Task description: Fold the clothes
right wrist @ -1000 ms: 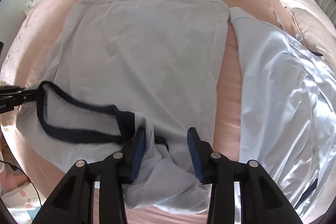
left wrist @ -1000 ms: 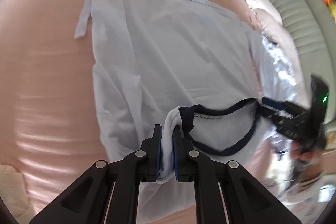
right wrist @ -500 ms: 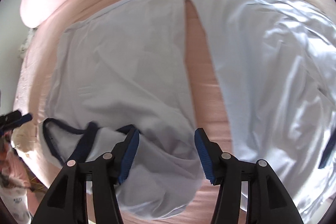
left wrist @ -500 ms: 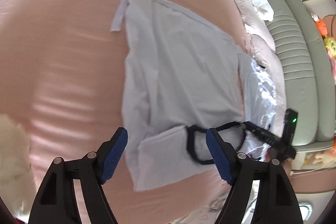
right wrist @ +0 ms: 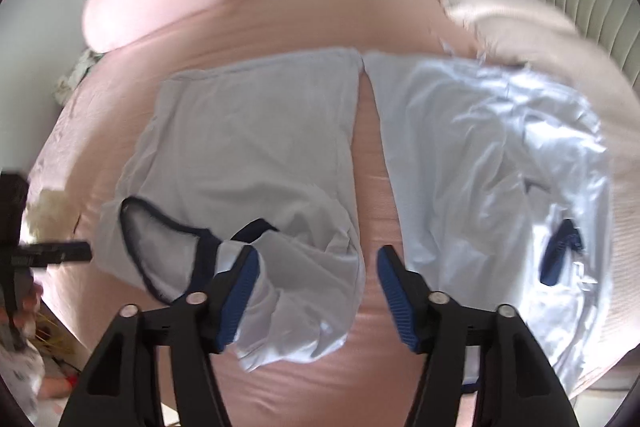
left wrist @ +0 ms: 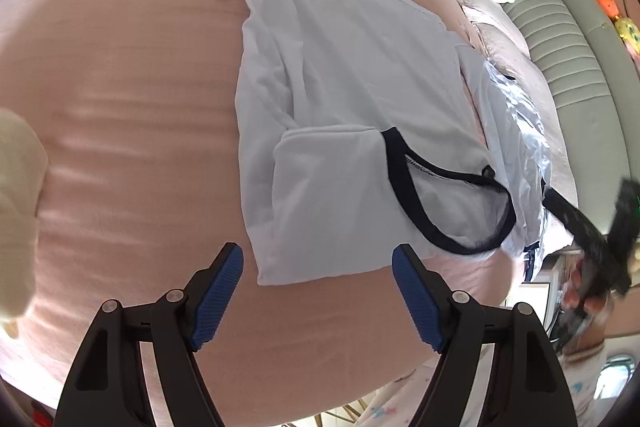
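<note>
Pale-blue shirt [left wrist: 352,99] beside a second garment [right wrist: 492,163] on pink bedding [left wrist: 120,67]; both hand-held grippers [left wrist: 318,291] [right wrist: 316,287] gape, empty.

Your pale blue T-shirt [left wrist: 352,99] with the navy collar [left wrist: 436,203] lies flat on the pink bed, both sleeves folded in over the body. Just beside it, you have a second, shinier pale blue garment [right wrist: 492,155] spread out and wrinkled.

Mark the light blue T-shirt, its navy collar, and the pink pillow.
light blue T-shirt [left wrist: 352,67], left wrist view, flat body panel.
navy collar [left wrist: 404,195], left wrist view, left band of neckline.
pink pillow [right wrist: 160,3], right wrist view, its middle.
</note>
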The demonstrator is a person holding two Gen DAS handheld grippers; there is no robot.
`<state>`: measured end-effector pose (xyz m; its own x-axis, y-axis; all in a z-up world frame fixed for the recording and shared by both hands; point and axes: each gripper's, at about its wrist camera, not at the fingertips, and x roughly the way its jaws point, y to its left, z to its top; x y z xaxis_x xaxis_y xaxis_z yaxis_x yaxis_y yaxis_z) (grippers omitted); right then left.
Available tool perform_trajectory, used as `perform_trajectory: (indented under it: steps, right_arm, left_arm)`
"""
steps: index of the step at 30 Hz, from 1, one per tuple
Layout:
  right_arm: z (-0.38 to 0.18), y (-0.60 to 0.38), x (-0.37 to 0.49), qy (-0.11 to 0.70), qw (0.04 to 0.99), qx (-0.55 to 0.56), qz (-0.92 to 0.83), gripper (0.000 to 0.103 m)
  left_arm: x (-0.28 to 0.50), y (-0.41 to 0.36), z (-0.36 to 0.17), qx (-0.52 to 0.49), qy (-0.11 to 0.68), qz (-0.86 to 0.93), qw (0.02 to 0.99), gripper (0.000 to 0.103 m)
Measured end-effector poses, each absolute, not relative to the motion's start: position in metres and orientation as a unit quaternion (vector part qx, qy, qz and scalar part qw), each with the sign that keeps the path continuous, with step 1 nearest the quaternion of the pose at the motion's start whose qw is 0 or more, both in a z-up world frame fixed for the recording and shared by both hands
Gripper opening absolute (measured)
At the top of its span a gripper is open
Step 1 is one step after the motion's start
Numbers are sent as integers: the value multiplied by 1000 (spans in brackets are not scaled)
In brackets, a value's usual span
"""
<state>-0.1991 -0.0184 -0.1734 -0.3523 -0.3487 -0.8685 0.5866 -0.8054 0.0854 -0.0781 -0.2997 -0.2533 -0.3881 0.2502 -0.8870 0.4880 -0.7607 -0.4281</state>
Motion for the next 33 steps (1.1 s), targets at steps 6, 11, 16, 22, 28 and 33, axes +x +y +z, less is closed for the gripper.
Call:
perform_trajectory:
  steps: [6,11,16,22,28,33]
  right_arm:
    - [-181,-15,-142,211,297,445,-818,66]
    - [-196,-12,-105,269,303,430,-807,66]
    - [-209,-10,-106,270,294,436,-807,66]
    - [-218,-20,-105,301,296,431,-798,66]
    - [-225,-29,-108,334,290,409,-798,66]
    - [-227,-31,-118,313,313,430,-787,42]
  left_arm:
    - [-81,-285,-255,558,304,-767,91,76]
    - [-82,-277,-256,557,295,-771,94,76]
    - [-86,-272,-254,554,243,-788,113,76]
    - [-89,-279,-256,536,227,-803,127,76]
    - [-100,-283,-255,522,232,-813,114,75]
    - [-114,-278,-266,539,225,-804,109,37]
